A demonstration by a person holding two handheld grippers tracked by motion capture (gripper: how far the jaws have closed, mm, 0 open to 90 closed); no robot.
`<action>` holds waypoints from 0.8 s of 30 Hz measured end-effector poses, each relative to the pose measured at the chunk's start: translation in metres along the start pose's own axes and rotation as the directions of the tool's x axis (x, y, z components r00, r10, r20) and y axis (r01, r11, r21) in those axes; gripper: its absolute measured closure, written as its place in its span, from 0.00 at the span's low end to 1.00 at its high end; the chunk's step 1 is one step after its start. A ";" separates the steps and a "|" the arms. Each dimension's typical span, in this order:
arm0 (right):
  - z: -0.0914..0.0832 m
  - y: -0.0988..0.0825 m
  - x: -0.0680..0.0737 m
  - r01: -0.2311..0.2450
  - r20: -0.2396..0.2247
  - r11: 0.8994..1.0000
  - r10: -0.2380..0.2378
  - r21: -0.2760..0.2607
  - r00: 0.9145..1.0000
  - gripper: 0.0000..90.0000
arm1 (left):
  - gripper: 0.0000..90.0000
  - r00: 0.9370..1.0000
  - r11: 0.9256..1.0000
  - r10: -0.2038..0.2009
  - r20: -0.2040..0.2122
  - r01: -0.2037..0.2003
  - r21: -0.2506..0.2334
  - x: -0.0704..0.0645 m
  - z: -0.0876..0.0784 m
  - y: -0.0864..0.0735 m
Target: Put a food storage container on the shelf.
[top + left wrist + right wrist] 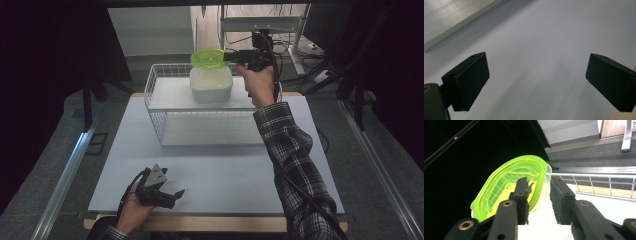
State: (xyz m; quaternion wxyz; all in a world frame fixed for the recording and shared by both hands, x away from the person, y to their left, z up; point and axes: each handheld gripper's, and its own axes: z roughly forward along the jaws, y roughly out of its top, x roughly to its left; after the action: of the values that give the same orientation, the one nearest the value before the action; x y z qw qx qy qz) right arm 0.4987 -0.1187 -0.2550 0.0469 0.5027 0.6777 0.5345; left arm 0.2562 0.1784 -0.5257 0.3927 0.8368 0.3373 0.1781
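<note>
A bright green see-through lid (207,58) (509,187) lies tilted on top of a white plastic container (211,85) (548,173), which stands in a white wire basket (155,87). My right gripper (235,56) (540,182) reaches in level from the right at the lid's edge. Its jaws stand apart with the lid's rim between them, and a gap shows beside the right pad. My left gripper (172,195) (536,82) rests open at the table's front left, with only bare tabletop between its jaws.
The basket's wire rail (599,182) sits at the back middle of the pale grey table (225,170). Metal rails (65,175) run along both sides of the table. Desk legs and cables (300,45) stand behind the basket.
</note>
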 end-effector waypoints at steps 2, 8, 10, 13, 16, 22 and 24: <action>0.000 0.000 0.001 0.015 0.000 1.000 -0.015 -0.009 1.000 0.64 | 0.05 1.000 1.000 0.000 0.000 0.000 0.000 0.000 0.000 0.000; 0.001 0.000 0.001 0.037 -0.015 0.999 -0.038 -0.022 0.999 0.40 | 0.05 1.000 1.000 0.001 0.000 -0.001 0.001 0.000 0.000 0.000; 0.002 0.000 0.000 0.045 -0.026 0.999 -0.045 -0.025 0.999 0.33 | 0.05 1.000 1.000 0.001 -0.001 -0.001 0.000 0.000 0.000 0.000; 0.002 0.000 0.000 0.055 -0.037 0.998 -0.056 -0.022 0.998 0.24 | 0.05 1.000 1.000 -0.001 -0.001 0.001 -0.001 0.000 0.000 0.000; 0.001 -0.002 0.000 0.087 -0.059 0.996 -0.088 -0.020 0.994 0.15 | 0.05 1.000 1.000 -0.003 -0.001 0.003 -0.003 0.000 0.000 0.000; -0.004 -0.009 0.004 0.183 -0.066 0.983 -0.184 -0.013 0.981 0.08 | 0.05 1.000 1.000 -0.005 -0.003 0.005 -0.007 0.000 -0.001 0.000; -0.007 -0.013 0.004 0.221 -0.068 0.975 -0.221 -0.005 0.973 0.07 | 0.05 1.000 1.000 -0.005 -0.003 0.005 -0.007 0.000 -0.001 0.000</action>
State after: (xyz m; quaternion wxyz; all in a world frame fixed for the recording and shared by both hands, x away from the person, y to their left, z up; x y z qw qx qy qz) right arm 0.4837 -0.1194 -0.2601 0.0824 0.4060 0.7312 0.5420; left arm 0.2559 0.1789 -0.5251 0.3955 0.8343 0.3396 0.1795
